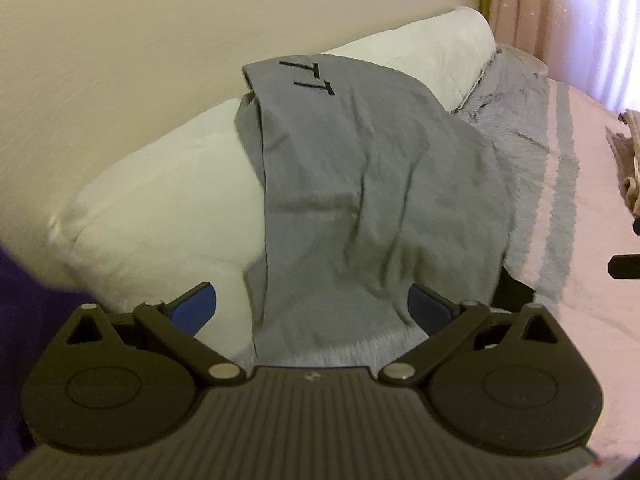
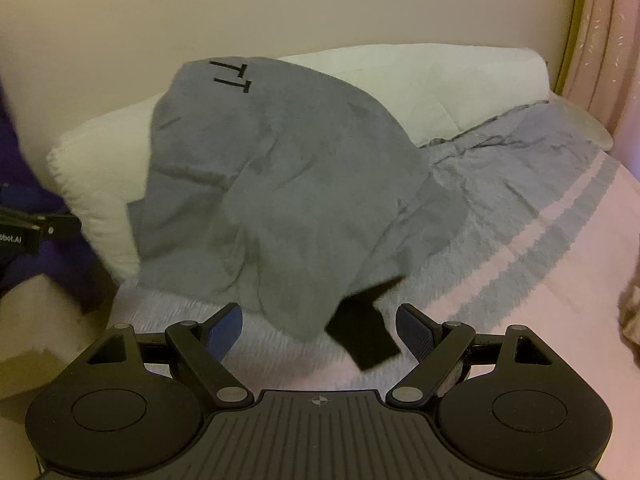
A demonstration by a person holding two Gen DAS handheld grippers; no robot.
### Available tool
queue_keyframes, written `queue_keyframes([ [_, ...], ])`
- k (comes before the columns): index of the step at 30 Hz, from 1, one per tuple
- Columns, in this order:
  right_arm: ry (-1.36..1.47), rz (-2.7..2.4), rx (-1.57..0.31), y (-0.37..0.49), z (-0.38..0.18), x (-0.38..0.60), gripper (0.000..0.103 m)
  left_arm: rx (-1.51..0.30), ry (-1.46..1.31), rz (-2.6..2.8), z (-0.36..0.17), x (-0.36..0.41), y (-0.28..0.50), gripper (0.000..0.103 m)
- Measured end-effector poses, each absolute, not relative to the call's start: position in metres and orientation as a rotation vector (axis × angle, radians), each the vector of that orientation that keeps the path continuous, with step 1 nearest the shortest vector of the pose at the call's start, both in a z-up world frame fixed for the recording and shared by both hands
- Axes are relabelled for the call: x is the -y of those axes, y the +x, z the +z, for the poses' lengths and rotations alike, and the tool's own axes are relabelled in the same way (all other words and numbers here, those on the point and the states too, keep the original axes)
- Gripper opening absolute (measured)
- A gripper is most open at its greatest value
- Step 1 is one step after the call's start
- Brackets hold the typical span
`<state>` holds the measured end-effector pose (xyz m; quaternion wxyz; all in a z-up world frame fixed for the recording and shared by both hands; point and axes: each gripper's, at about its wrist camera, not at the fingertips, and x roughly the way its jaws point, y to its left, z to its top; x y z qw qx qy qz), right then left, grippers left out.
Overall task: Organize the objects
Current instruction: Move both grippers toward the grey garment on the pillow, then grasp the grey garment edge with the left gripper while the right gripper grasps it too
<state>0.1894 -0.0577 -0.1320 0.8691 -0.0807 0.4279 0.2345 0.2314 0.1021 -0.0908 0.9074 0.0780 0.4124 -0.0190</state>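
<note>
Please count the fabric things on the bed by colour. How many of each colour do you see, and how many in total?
White: 1, the pillow
Plain grey: 1, the grey garment with black letters, draped over the pillow
Black: 1, a small black piece under the garment's edge
Pink with grey stripes: 1, the blanket
Beige: 1, a crumpled cloth at the edge, partly cut off
Total: 5

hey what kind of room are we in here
Most likely a bedroom: a white pillow leans against the wall on a bed covered by a pink and grey striped blanket, with a curtain alongside.
</note>
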Motion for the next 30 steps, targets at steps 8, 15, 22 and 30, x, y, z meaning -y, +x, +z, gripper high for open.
queue_keyframes([
  [8,-0.205,0.499,-0.904,0.275,-0.166,0.025,0.081,-0.800,0.205,-0.090,-0.104,-0.122,0.338,0.094],
  [15,-0.182,0.472,-0.965,0.344,-0.231,0.026,0.081,-0.753,0.257,-0.116,-0.117,-0.127,0.412,0.089],
  [22,-0.026,0.367,-1.020,0.392,-0.288,0.043,0.081,-0.745,0.302,-0.132,-0.133,-0.123,0.436,0.080],
  [30,-0.018,0.342,-1.005,0.396,-0.280,0.035,0.023,-0.718,0.359,-0.105,-0.129,-0.117,0.435,0.015],
])
